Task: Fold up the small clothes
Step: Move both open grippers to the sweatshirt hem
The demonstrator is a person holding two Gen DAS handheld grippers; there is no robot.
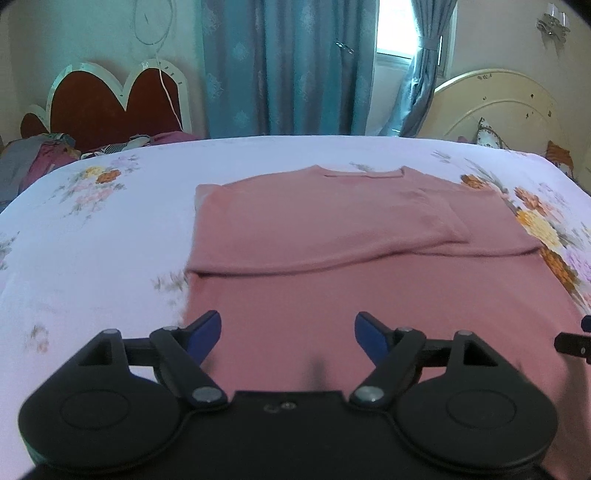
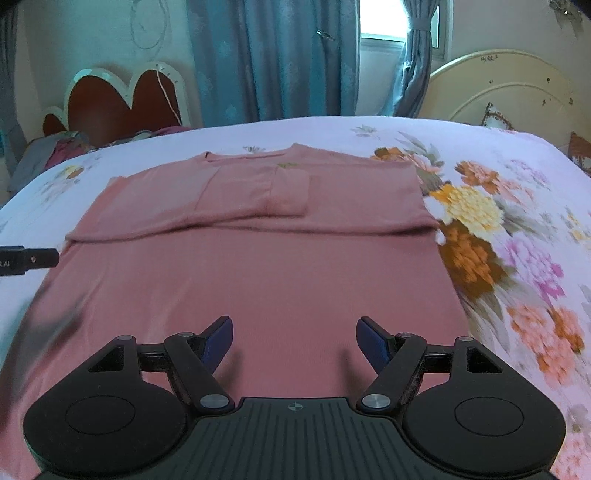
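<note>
We see a pink top [image 1: 351, 236] lying flat on a bed [image 1: 110, 240] covered by a pale floral sheet, its neckline at the far end of the garment and its lower part nearest the cameras. Both sleeves are folded inward across the chest, and their lower edges form a ridge that crosses the pink top [image 2: 258, 266] from side to side. We hold the left hand-held gripper [image 1: 288, 334] low over the near left portion of the top, its blue-padded fingers [image 1: 205, 332] spread wide apart with only fabric between them and nothing grasped. The right hand-held gripper [image 2: 294, 338] sits likewise over the near right portion of the top, its jaws parted and empty; whether the fingertips touch the cloth we cannot tell. In the left wrist view, part of the right tool shows at the right edge, beside the top; in the right wrist view, a black part of the left tool shows at the left edge, near the top's left side. Beyond the top, past the far edge of the bed, hang blue-green curtains [image 1: 288, 66] with a bright window [image 1: 393, 29] to their right. A red scalloped headboard [image 1: 107, 103] stands far left of the top, a cream headboard [image 1: 491, 107] far right.
</note>
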